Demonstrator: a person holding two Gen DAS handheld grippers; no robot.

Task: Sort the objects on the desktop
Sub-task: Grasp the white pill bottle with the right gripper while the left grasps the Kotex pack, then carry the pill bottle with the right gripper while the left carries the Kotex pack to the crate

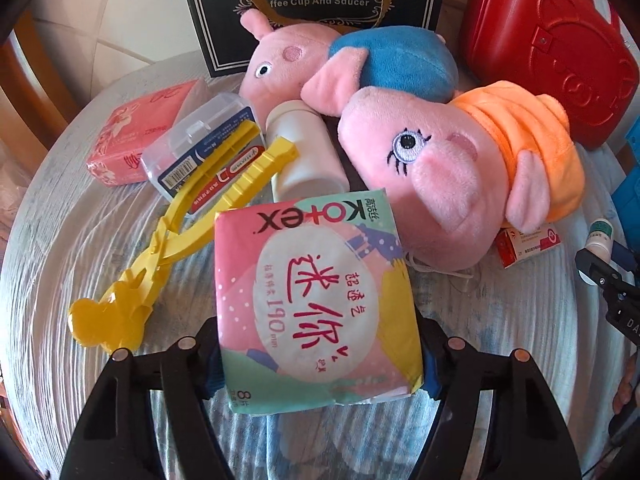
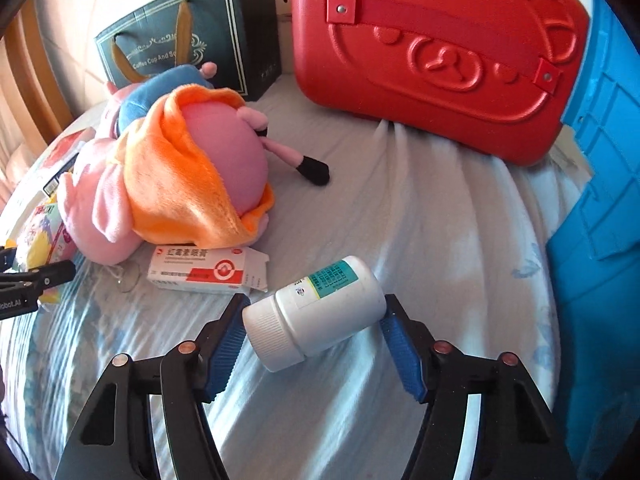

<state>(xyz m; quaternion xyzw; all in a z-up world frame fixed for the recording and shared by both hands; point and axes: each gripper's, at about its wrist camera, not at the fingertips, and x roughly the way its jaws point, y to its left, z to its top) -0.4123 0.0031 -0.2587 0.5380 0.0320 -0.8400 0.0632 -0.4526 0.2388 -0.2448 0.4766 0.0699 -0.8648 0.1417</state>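
A pink Kotex pad pack [image 1: 316, 300] sits between the fingers of my left gripper [image 1: 320, 328], which is shut on its two sides; the pads are hidden behind the pack. In the right wrist view a white pill bottle [image 2: 320, 312] with a teal label lies on its side on the cloth. My right gripper [image 2: 315, 304] is shut on it, one blue pad on the ribbed cap and the other on the base. The left gripper [image 2: 36, 280] shows at that view's left edge, and the right gripper [image 1: 600, 272] at the left wrist view's right edge.
Two pink pig plush toys [image 1: 460, 168] [image 1: 348, 64], a yellow plastic clip [image 1: 180, 216], a clear box [image 1: 200, 140], a white tube [image 1: 304, 152], a pink tissue pack [image 1: 136, 132] and a red-and-white medicine box [image 2: 204, 272] lie on the round clothed table [image 1: 60, 280]. A red case [image 2: 432, 48], a dark gift bag [image 1: 312, 0] and a blue crate [image 2: 600, 200] stand behind.
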